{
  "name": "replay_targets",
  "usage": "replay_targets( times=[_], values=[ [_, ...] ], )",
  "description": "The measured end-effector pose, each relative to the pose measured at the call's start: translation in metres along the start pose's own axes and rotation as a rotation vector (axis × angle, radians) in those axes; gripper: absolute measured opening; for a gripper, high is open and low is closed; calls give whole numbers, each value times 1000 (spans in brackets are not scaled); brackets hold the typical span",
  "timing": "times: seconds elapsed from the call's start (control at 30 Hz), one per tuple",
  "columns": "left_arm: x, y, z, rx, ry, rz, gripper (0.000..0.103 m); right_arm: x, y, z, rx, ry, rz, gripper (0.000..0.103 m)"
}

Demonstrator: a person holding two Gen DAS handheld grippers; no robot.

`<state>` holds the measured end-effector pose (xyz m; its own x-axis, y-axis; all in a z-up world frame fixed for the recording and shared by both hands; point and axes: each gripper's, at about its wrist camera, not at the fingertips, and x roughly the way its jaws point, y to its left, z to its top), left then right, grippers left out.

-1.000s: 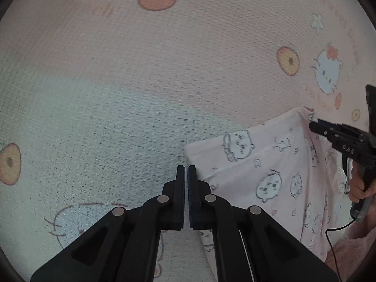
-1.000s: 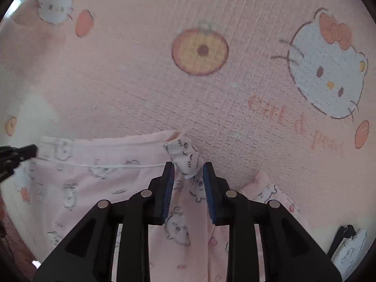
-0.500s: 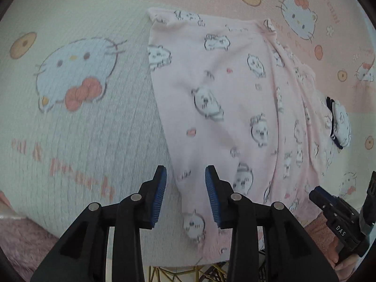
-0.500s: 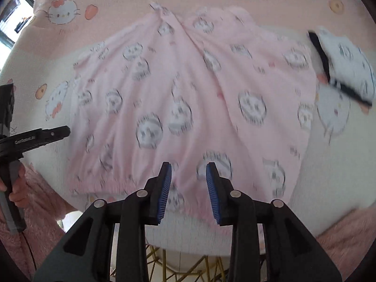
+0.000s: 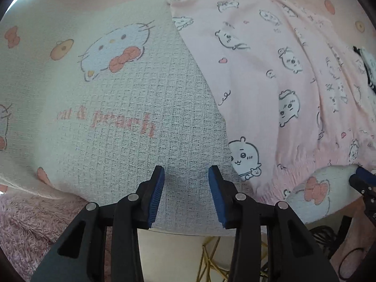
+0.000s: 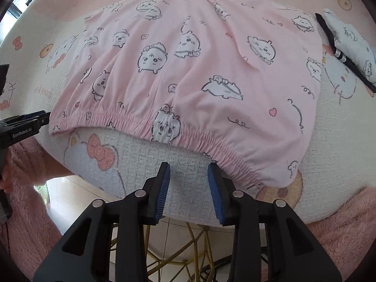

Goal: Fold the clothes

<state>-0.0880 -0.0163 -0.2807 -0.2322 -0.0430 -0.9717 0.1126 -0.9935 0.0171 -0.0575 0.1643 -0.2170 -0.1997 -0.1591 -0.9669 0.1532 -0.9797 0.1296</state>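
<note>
Pink shorts [image 6: 192,70] with a cartoon animal print lie flat on the table, elastic waistband [image 6: 188,138] toward me. They also show in the left wrist view [image 5: 270,82], at the right. My left gripper [image 5: 186,176] is open and empty, over bare cloth just left of the waistband corner. My right gripper [image 6: 189,166] is open and empty, just in front of the waistband near the table's front edge. The left gripper's tip [image 6: 35,118] shows beside the left waistband corner.
The table is covered by a pink-and-white cat-print cloth [image 5: 117,117]. A small white pouch with a black strap [image 6: 347,37] lies to the right of the shorts. Gold chair legs [image 6: 188,246] and floor show below the table edge.
Both grippers have let go and opened, then pulled back from the far end of the shorts to the near table edge. The shorts now lie spread flat.
</note>
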Motion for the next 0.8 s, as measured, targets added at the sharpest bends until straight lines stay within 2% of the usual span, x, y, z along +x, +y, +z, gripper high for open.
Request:
replay_targets(
  times=[0.07,0.13,0.2,0.23,0.33,0.5,0.6,0.7,0.8],
  values=[
    [-16,-7,4,12,-71,-135,42,-7,0,-4,-7,-11,15,34],
    [-37,-12,0,74,-114,-252,42,-7,3,-9,-23,9,37,34],
    [-41,-31,6,141,-108,-293,42,-5,5,-14,-41,27,27,34],
    [-37,-39,7,168,-88,-284,42,-6,6,-16,-47,18,21,33],
    [-12,-39,-12,170,17,-180,42,-13,0,-17,-27,-17,3,33],
    [-8,-27,-17,131,86,-161,42,-28,-9,-17,18,-71,-32,32],
    [-18,-27,-22,133,44,-161,42,-40,0,-21,-11,-112,-73,32],
    [-31,-44,-19,196,-51,-202,42,-40,7,-26,-24,-140,-100,33],
    [-35,-66,-16,281,-113,-218,42,-31,1,-25,-11,-124,-107,33]
  ],
)
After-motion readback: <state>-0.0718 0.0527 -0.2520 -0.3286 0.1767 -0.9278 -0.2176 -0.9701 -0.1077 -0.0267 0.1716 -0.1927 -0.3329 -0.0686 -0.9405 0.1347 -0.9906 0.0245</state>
